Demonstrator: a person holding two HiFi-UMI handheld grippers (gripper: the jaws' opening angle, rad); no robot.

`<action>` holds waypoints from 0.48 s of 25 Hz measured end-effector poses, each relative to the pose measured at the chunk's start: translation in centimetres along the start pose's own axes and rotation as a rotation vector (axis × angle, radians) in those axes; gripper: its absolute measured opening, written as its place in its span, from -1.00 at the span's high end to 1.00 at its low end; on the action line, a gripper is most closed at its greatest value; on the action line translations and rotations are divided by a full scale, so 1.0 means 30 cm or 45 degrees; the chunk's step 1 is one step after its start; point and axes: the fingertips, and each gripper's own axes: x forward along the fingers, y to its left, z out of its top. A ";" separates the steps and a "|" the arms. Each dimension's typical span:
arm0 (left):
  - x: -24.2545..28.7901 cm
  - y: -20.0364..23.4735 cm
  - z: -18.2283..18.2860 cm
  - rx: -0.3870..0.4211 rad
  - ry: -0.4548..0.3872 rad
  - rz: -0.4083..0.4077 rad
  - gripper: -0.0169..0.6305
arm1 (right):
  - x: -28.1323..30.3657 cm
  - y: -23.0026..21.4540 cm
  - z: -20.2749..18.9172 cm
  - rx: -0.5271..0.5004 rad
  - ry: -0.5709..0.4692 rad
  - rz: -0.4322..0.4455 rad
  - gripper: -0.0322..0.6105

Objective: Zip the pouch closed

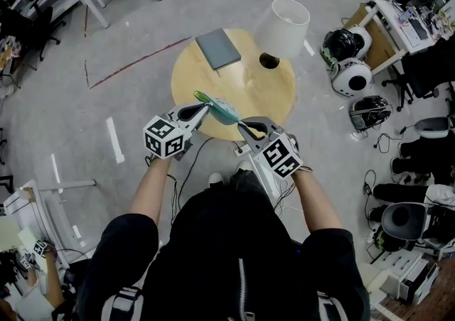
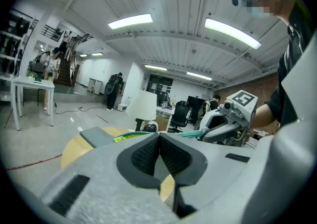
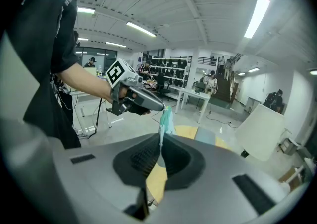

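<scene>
The pouch (image 1: 222,108) is stretched in the air between the two tongs, above the round table (image 1: 274,92). It is slim, flat and teal, with a yellow-green end by the left gripper (image 1: 205,106). That gripper's jaws are pressed together, pinching its top edge there. The right gripper (image 1: 242,126) clamps the opposite teal edge, which rises from between its pads.
</scene>
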 end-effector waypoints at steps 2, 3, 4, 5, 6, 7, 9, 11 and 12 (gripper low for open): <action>-0.023 0.028 -0.001 -0.007 -0.001 0.024 0.93 | -0.004 0.001 -0.011 0.006 0.002 0.000 0.86; -0.032 0.038 -0.003 -0.001 0.004 0.033 0.93 | -0.007 0.000 -0.015 0.009 0.004 -0.002 0.86; -0.039 0.046 -0.005 0.003 0.008 0.040 0.93 | -0.009 -0.001 -0.018 0.011 0.005 -0.005 0.86; -0.046 0.052 -0.006 0.008 0.011 0.045 0.93 | -0.011 -0.002 -0.021 0.013 0.007 -0.008 0.86; -0.052 0.056 -0.007 0.014 0.014 0.048 0.93 | -0.012 -0.001 -0.023 0.014 0.009 -0.009 0.86; -0.056 0.058 -0.008 0.022 0.019 0.049 0.92 | -0.012 0.002 -0.024 0.014 0.011 -0.008 0.86; -0.061 0.056 -0.014 0.038 0.031 0.050 0.92 | -0.011 0.009 -0.027 0.012 0.015 -0.003 0.86; -0.063 0.051 -0.021 0.043 0.038 0.051 0.92 | -0.013 0.017 -0.027 0.009 0.008 0.001 0.86; -0.064 0.048 -0.023 0.042 0.039 0.052 0.92 | -0.015 0.020 -0.026 0.009 0.004 0.002 0.86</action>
